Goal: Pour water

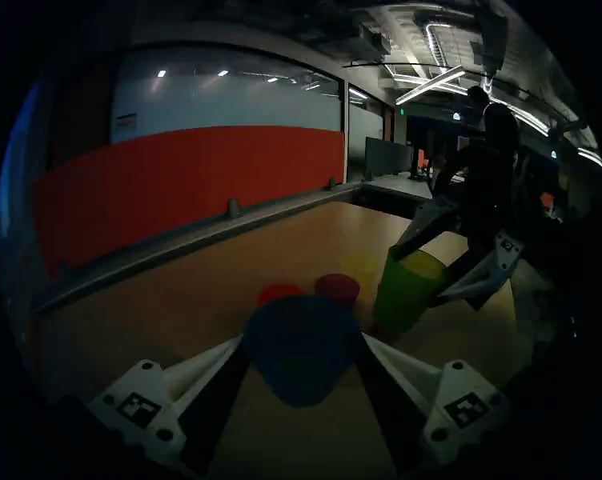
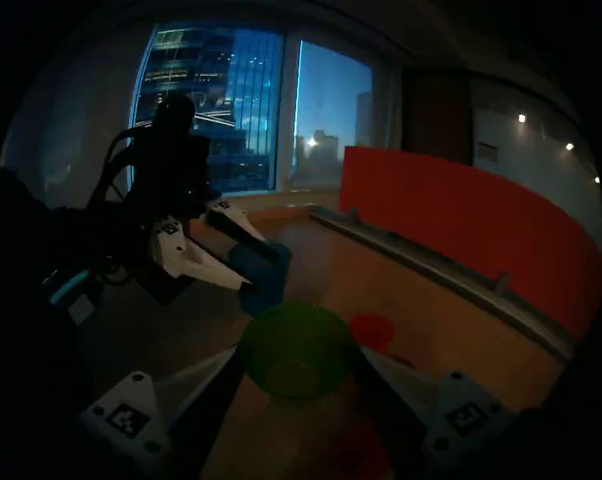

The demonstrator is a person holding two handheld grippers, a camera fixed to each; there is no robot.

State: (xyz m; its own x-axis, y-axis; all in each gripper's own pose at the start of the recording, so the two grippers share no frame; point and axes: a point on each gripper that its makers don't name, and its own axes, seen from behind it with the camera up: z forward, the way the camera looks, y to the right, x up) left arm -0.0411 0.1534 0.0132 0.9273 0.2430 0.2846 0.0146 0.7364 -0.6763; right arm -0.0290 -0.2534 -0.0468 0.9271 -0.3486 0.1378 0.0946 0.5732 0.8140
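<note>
Blue cup (image 1: 301, 372) sits gripped in my left claw (image 1: 301, 344), with two red cups (image 1: 338, 286) on the worktop (image 1: 221, 272) beyond it at 12 o'clock. My right claw (image 2: 297, 348) grips a green cup (image 2: 294, 364), at 2 o'clock from the left.

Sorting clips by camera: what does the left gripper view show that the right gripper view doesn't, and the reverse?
Left gripper view: ceiling light strips overhead. Right gripper view: a window onto lit towers at dusk. Shared: the blue cup held in the left gripper, the green cup held in the right gripper, the orange panel and the wooden table.
</note>
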